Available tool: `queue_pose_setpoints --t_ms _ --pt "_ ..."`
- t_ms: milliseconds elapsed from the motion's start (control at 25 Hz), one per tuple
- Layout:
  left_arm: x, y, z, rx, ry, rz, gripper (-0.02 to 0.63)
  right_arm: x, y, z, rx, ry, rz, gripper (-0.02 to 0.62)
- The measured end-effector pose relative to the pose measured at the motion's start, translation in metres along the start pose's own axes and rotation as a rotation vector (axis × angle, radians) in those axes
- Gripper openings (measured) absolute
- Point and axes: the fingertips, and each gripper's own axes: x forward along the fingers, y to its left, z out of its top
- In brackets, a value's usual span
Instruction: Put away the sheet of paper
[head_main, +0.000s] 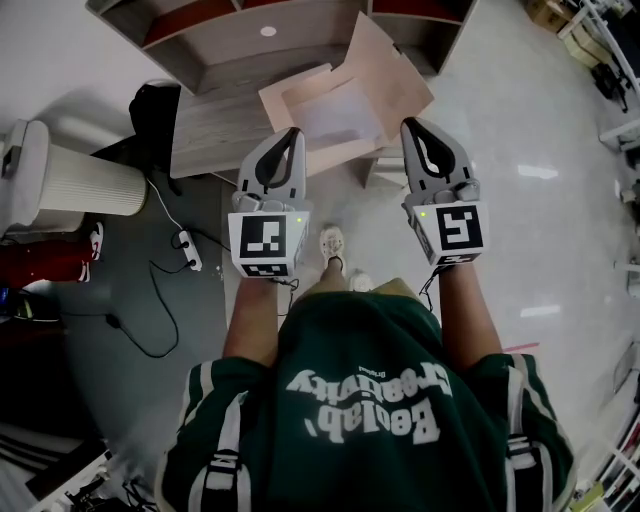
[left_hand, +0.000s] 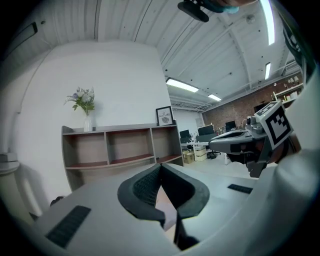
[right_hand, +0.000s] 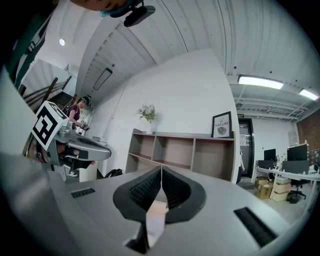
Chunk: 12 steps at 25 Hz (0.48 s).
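An open cardboard box (head_main: 352, 95) sits on the low wooden table (head_main: 212, 122), flaps spread. A pale sheet of paper (head_main: 334, 118) lies inside it. In the head view my left gripper (head_main: 294, 133) hovers over the box's near left edge, jaws shut with nothing between them. My right gripper (head_main: 408, 125) hangs over the near right flap, also shut and empty. The left gripper view shows closed jaws (left_hand: 160, 165) and the right gripper (left_hand: 235, 143) beside them. The right gripper view shows closed jaws (right_hand: 161, 169), with the box's pale surface (right_hand: 156, 221) below.
A wooden shelf unit (left_hand: 120, 147) stands beyond the table, with a flower vase (left_hand: 85, 106) and a framed picture (left_hand: 164, 115) on top. On the floor at left are a white ribbed cylinder (head_main: 85, 182), a black bag (head_main: 155, 108) and a power strip with cables (head_main: 186, 250).
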Motion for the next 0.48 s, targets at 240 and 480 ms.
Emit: queue_pose_setpoints --t_ms 240,480 --pt "-0.042 -0.037 0.000 -0.009 -0.009 0.026 0.018 -0.054 0.013 -0.009 0.009 -0.007 0.017 0.035" --pt "-0.072 -0.053 -0.002 0.015 -0.016 0.049 0.018 -0.080 0.027 -0.013 0.011 -0.011 0.023 0.035"
